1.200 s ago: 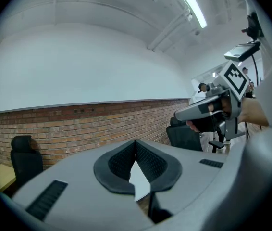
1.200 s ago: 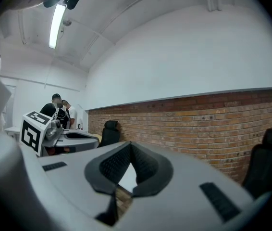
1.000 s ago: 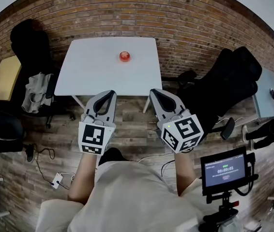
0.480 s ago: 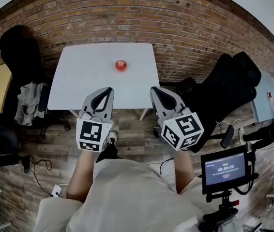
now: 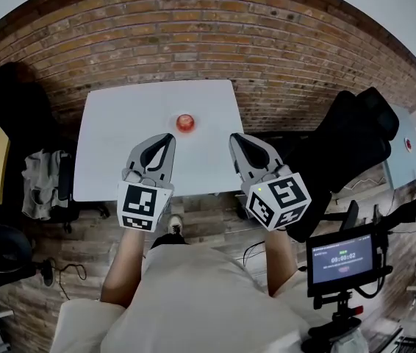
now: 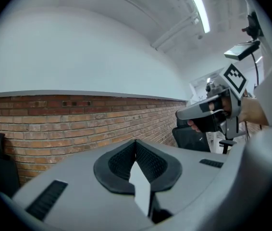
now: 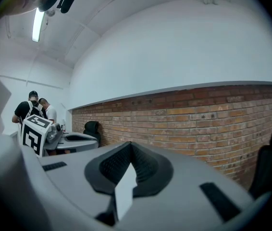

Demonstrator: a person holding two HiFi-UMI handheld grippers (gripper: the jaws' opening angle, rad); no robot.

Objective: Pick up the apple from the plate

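The apple (image 5: 185,122) sits on the white worktop (image 5: 120,153), toward its far edge and a little right of its middle. The reddish rim under it is probably the plate (image 5: 185,129), though it is too small to tell apart from the fruit. The left gripper (image 5: 167,137) is held over the worktop's near half, jaws pressed together with nothing between them, its tip short of the apple and not touching it. The right gripper (image 5: 234,137) is at the worktop's right edge, its jaws likewise closed and empty. Both point toward the brick wall (image 5: 281,43) behind the worktop. A black chair (image 5: 355,138) stands to the worktop's right, and a small screen (image 5: 340,258) stands well off its near right corner.
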